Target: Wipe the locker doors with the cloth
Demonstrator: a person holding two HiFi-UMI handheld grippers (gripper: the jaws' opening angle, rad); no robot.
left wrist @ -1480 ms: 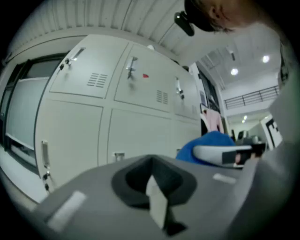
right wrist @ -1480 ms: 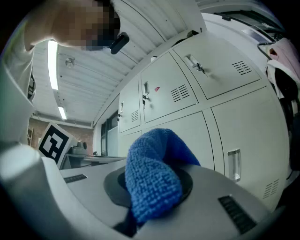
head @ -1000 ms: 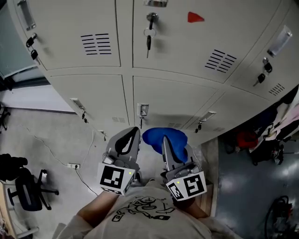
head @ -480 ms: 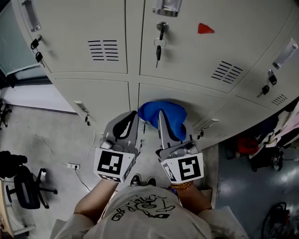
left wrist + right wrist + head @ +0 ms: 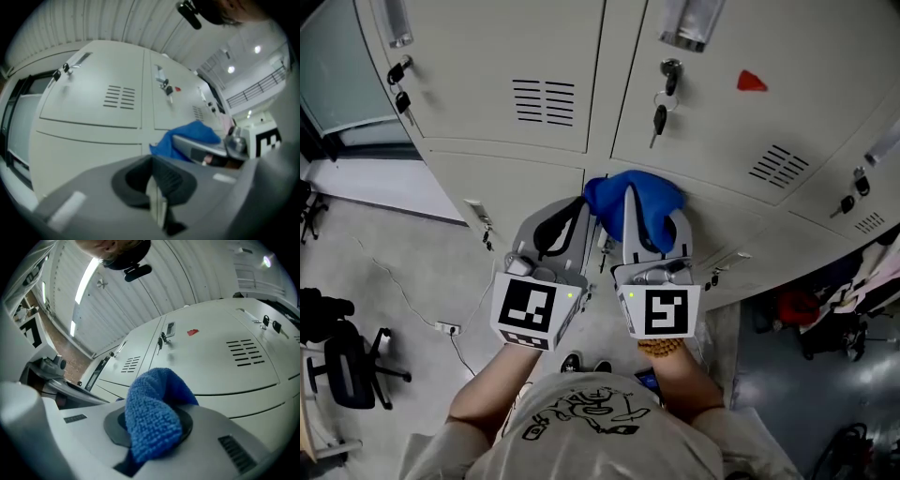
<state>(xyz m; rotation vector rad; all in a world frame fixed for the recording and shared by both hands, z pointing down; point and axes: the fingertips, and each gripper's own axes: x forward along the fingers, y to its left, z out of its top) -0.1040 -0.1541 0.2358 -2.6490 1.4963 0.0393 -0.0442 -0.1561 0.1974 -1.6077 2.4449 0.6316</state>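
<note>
My one blue cloth (image 5: 617,192) is pinched in the right gripper (image 5: 649,214), against the pale locker doors (image 5: 487,56) where the upper and lower rows meet. The left gripper (image 5: 559,230) hangs just beside it, jaws pressed together, empty. I count one red sticker (image 5: 752,82), three vent grilles (image 5: 544,101), and one office chair (image 5: 347,370) on the grey floor (image 5: 403,272).

No text can be read anywhere; the dark print on the person's grey shirt (image 5: 581,417) is too distorted to make out.
</note>
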